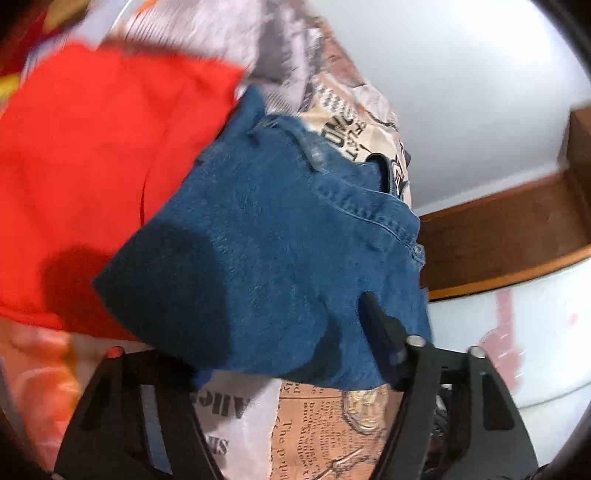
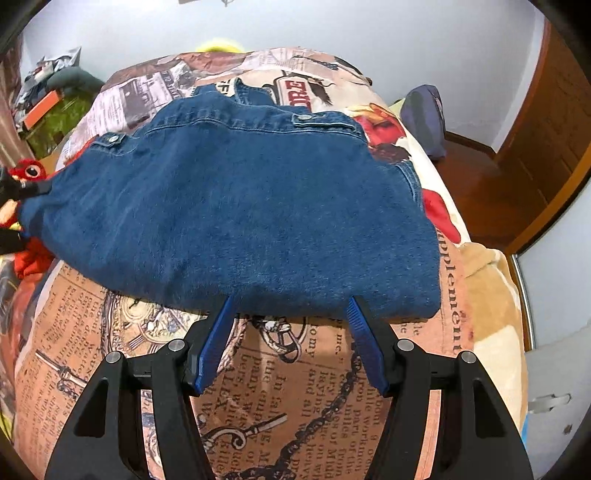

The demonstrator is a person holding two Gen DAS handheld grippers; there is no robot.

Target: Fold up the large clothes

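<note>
1. Gaping wide at the folded denim shirt's near edge on the bed, my right claw holds nothing.
2. My left claw's grip I cannot tell; denim covers it.
3. Dragging could undo the fold.

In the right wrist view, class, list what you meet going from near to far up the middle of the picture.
Right gripper with open jaws → newspaper-print blanket → folded denim jacket → wall.

Denim shirt on bedspread
</note>
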